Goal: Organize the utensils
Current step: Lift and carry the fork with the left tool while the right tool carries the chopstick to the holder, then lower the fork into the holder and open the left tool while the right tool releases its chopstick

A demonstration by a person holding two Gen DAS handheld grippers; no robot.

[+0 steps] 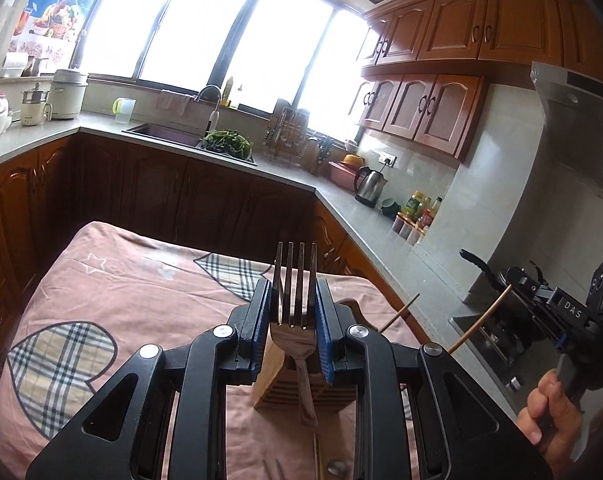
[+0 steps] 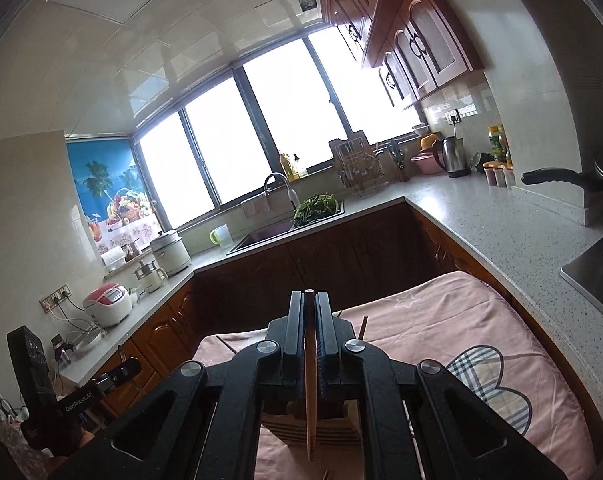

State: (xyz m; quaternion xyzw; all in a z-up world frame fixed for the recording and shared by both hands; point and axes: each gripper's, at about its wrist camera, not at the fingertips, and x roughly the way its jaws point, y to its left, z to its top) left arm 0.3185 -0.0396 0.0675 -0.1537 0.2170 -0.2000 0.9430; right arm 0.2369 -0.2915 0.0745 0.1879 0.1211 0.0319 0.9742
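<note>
My left gripper (image 1: 294, 280) is shut on a metal fork (image 1: 295, 280), tines up, handle hanging down over a wooden slatted utensil holder (image 1: 281, 388) on the pink cloth. My right gripper (image 2: 309, 300) is shut on a wooden chopstick (image 2: 310, 380), which stands upright over the same holder (image 2: 313, 436). The right gripper also shows at the right edge of the left wrist view (image 1: 557, 340), with chopsticks (image 1: 481, 320) sticking out toward the left. Another chopstick (image 2: 364, 326) pokes up beyond the right finger.
The pink cloth (image 1: 121, 300) with plaid hearts covers the table. More utensils (image 1: 325, 464) lie on it near the bottom edge. Grey counters (image 2: 481, 220) with kettle, sink and appliances surround the table. A stove (image 1: 497, 340) with a pan stands at the right.
</note>
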